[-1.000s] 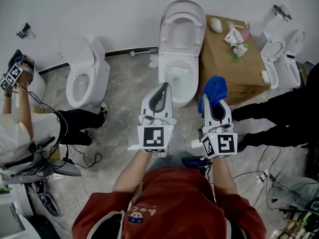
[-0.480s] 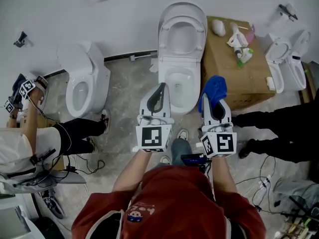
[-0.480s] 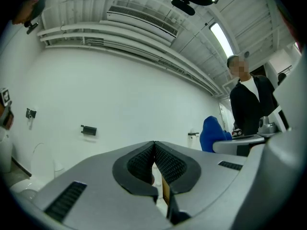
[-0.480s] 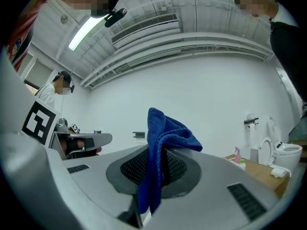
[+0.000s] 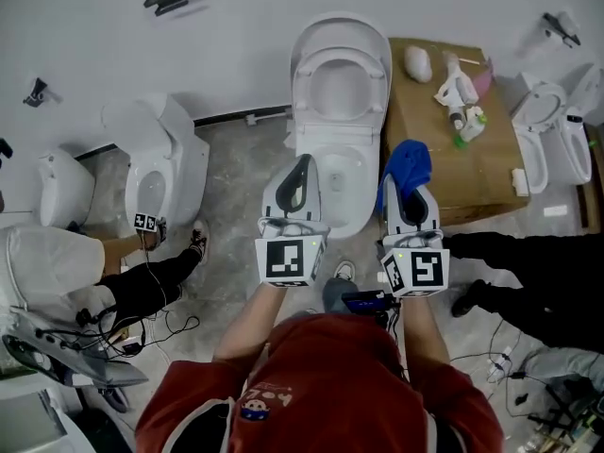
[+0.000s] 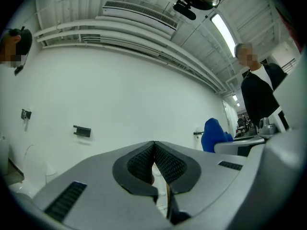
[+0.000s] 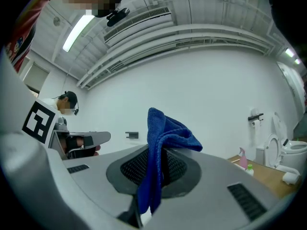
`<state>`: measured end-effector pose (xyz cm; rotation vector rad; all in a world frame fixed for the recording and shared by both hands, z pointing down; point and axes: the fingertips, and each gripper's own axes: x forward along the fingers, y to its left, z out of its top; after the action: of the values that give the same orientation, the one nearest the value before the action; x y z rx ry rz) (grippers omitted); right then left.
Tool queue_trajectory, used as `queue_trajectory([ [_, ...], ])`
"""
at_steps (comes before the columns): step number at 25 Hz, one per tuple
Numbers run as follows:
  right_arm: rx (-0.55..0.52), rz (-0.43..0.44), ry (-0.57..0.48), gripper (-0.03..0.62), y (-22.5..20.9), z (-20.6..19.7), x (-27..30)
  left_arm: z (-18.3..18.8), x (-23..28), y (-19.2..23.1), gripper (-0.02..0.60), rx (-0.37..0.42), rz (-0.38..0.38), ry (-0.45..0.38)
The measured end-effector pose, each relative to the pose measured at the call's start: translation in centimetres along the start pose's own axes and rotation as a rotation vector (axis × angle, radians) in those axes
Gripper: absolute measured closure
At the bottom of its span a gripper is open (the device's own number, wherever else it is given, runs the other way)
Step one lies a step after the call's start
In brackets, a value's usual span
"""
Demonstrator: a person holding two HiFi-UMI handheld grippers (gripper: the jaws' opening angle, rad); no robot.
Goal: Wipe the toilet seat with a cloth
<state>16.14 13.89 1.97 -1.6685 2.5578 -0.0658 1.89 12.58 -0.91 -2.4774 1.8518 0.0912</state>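
Cloth (image 7: 160, 143) clamped in right hand-held gripper (image 5: 404, 196); left hand-held gripper (image 5: 302, 170) shut, empty. Both moved closer to middle toilet (image 5: 319, 149) over the last second, now over bowl's front rim. Wiping not yet started.

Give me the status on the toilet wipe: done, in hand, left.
Done: the cloth is clamped in the right gripper. In hand: both grippers are held out level before the toilet; the left gripper is shut and empty. Left: the cloth touches nothing but the jaws, so the whole wipe looks yet to do.
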Motion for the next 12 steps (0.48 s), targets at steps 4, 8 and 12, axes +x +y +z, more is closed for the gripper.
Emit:
queue_trajectory([
  [4, 0.015, 0.014, 0.014, 0.534, -2.9, -0.9, 2.1, -0.9, 3.4, -0.9, 0.566, 0.003, 0.016, 0.003],
  [8, 0.017, 0.024, 0.025, 0.534, -4.1, -1.7, 4.1, -1.9, 5.4, -0.6, 0.566, 0.001, 0.023, 0.009],
  [12, 0.013, 0.032, 0.041, 0.534, -4.1, -2.6, 5.5, -3.0, 6.4, 0.2, 0.566, -0.019, 0.026, 0.012],
])
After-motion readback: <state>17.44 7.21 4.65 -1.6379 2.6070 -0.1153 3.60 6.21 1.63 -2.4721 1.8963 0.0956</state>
